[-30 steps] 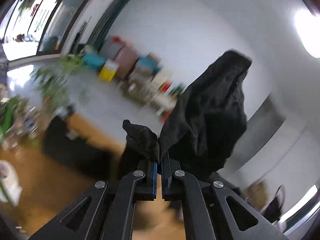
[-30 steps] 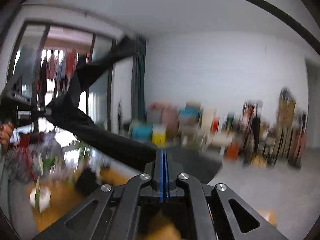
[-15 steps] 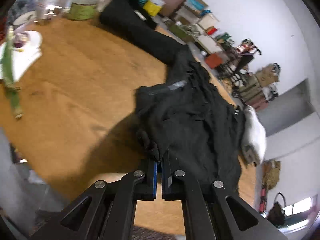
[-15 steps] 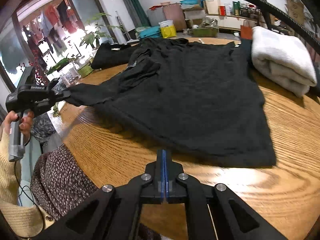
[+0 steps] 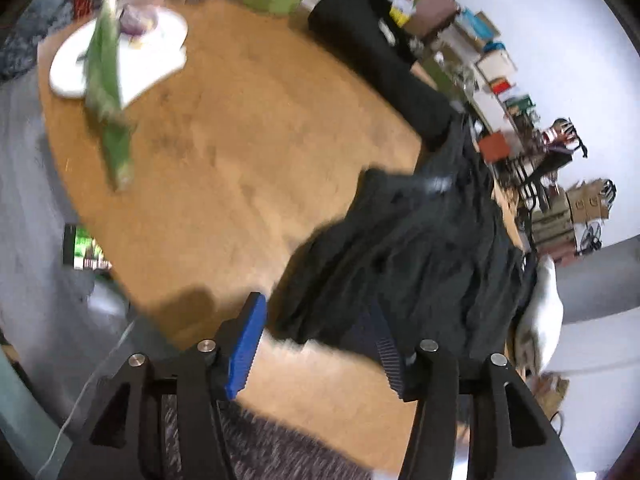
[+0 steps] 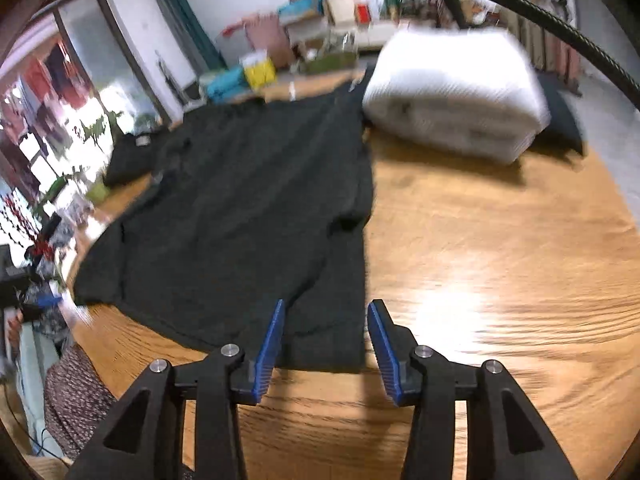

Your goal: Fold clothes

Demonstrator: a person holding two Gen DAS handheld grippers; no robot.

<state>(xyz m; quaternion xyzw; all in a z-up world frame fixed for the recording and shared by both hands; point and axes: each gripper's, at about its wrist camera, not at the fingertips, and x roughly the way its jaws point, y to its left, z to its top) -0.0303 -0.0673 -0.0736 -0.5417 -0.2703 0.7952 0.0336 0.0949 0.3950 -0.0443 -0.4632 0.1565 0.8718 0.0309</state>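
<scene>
Both grippers have come down from holding the shirt up in the air, where their jaws were pinched on it, and now point steeply at the table (image 6: 500,264) with the cloth let go. Left gripper (image 5: 320,344) jaws are opening: the blue pads stand apart, a crumpled corner of the black shirt (image 5: 400,264) lies between them, and neither pad presses on it. Right gripper (image 6: 325,346) jaws are opening too, spread either side of the shirt's (image 6: 248,216) near hem, which lies flat on the wood without being squeezed. From there the shirt runs across the table toward the far edge, mostly flat on the right side and bunched in folds toward the left. A folded white stack (image 6: 456,96) sits at the far right edge, just beside the shirt's far corner. A dark roll (image 5: 376,60) lies along the far left edge, touching the shirt. A white plate (image 5: 160,60) with a green leaf (image 5: 108,92) across it sits near the left edge, well apart from the shirt.
</scene>
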